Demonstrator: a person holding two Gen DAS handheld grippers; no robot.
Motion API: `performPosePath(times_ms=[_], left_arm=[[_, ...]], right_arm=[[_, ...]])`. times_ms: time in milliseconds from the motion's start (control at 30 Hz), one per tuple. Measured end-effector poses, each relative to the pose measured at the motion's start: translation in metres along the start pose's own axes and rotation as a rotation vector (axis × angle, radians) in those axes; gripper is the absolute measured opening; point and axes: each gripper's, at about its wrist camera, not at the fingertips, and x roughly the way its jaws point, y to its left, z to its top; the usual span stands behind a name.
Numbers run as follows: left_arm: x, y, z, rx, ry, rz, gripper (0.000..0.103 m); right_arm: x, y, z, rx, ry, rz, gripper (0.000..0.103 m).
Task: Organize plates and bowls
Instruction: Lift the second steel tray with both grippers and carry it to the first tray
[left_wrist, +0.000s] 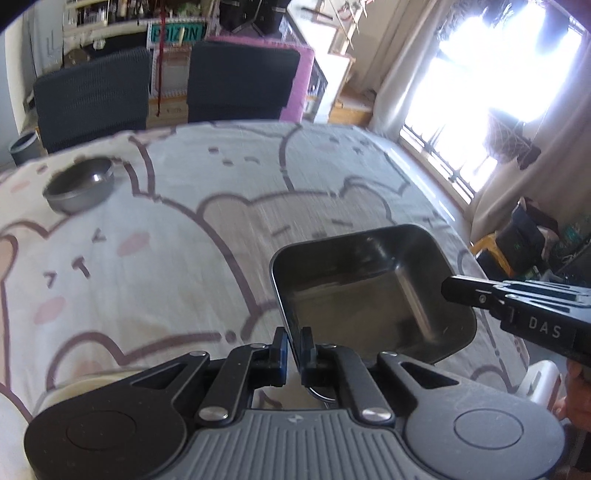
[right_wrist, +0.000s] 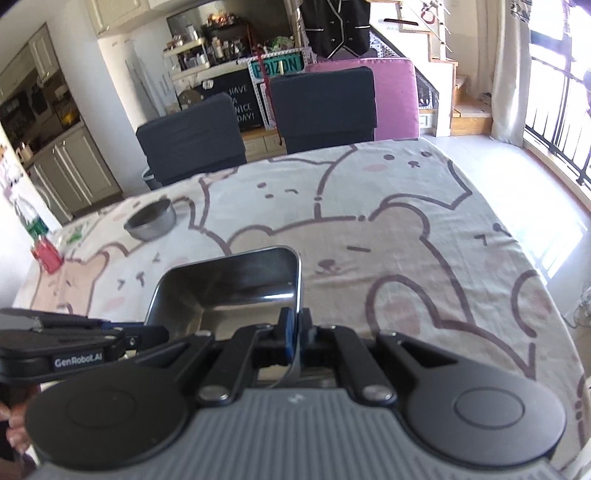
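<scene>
A square steel dish (left_wrist: 369, 291) hangs above the bear-print tablecloth, carried between both grippers. My left gripper (left_wrist: 294, 345) is shut on the dish's near-left rim. In the right wrist view my right gripper (right_wrist: 294, 328) is shut on the right rim of the same dish (right_wrist: 229, 288). From the left wrist view the right gripper (left_wrist: 458, 290) reaches in from the right to the dish's edge. The left gripper (right_wrist: 147, 334) shows at the left of the right wrist view. A round steel bowl (left_wrist: 79, 182) (right_wrist: 151, 221) stands far off at the table's back left.
Two dark chairs (right_wrist: 192, 136) (right_wrist: 321, 107) and a pink one (right_wrist: 395, 92) stand behind the table (right_wrist: 424, 240). A red-capped bottle (right_wrist: 44, 243) is at the table's left edge. A bright window and railing lie to the right.
</scene>
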Motion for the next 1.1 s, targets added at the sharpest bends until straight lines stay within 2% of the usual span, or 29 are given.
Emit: performPosePath(times_ms=[167,733,1100], left_arm=[[0.016,-0.001,-0.008,-0.028,0.064,-0.016,0.007],[0.049,-0.021,-0.026,0.032,0.157,0.007,0.012],[0.065,-0.030,-0.032,0.067,0.192,0.015,0.012]], right_arm=[[-0.002,-0.003,-0.009,-0.055,0.030,-0.013,0.005],[-0.001,-0.007,-0.013,-0.106,0.074,-0.023,0.007],[0.016,-0.011,-0.017,-0.150,0.150,-0.086,0.007]])
